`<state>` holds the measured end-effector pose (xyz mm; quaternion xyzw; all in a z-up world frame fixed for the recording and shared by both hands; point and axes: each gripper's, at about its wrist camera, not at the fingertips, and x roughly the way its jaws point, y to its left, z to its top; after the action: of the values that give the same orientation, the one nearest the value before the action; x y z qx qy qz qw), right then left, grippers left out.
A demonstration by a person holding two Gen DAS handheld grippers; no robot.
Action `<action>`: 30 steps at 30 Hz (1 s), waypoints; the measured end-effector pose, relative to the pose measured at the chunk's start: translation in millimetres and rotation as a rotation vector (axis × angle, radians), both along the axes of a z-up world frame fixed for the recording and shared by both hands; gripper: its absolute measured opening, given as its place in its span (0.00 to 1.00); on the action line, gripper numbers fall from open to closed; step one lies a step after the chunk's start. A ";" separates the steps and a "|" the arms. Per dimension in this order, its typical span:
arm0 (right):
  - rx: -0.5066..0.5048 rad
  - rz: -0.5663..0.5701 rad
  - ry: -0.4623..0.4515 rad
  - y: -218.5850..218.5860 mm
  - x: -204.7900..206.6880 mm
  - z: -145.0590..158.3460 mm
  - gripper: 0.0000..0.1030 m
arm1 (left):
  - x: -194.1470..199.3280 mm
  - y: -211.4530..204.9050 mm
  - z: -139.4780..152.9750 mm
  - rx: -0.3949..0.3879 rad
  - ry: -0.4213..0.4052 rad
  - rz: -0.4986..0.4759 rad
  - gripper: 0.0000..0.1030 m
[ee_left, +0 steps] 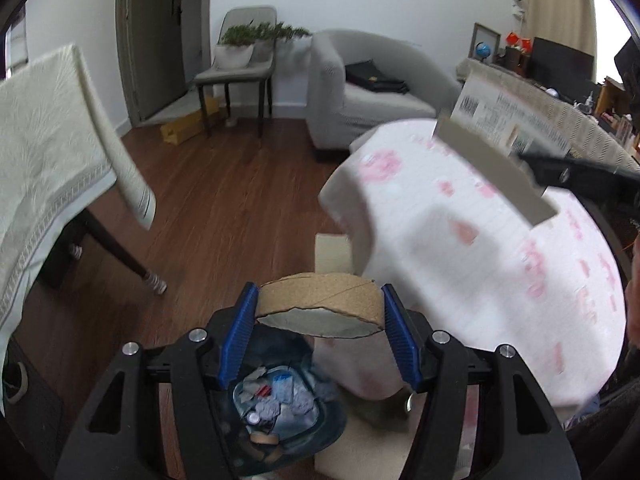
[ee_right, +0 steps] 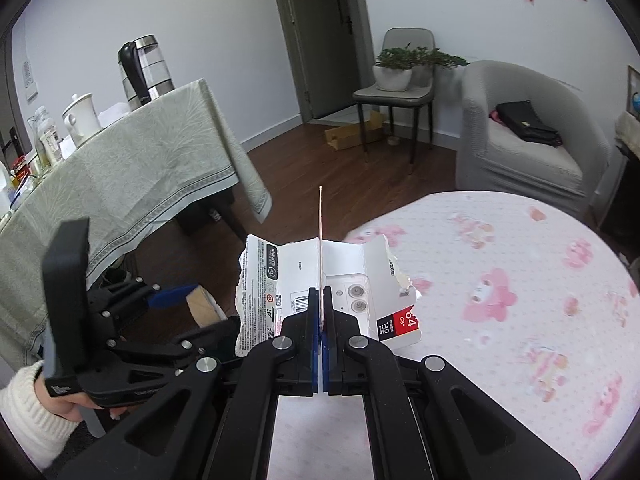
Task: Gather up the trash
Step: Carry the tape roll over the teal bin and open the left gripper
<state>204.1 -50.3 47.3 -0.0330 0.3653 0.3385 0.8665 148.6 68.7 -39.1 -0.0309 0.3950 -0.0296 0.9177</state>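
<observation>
My left gripper is shut on a brown cardboard tape roll and holds it over a dark trash bin on the floor. The bin holds paper scraps and another tape core. My right gripper is shut on a torn white cardboard box piece with printed labels, held above the edge of the round table with a pink-patterned cloth. That cardboard piece also shows in the left wrist view. The left gripper shows in the right wrist view at the lower left.
A table with a green-grey cloth stands at the left with a kettle and mugs. A grey armchair with a black bag, a chair with a plant and a cardboard box stand behind.
</observation>
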 end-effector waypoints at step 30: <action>-0.049 0.168 0.103 129.9 -3.0 -40.4 0.01 | -16.7 87.0 -131.0 0.022 0.375 0.030 0.73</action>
<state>201.1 79.5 6.9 -0.0672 0.4134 0.4024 0.8140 131.8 155.8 -170.2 -0.0317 0.5589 -0.0054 0.8286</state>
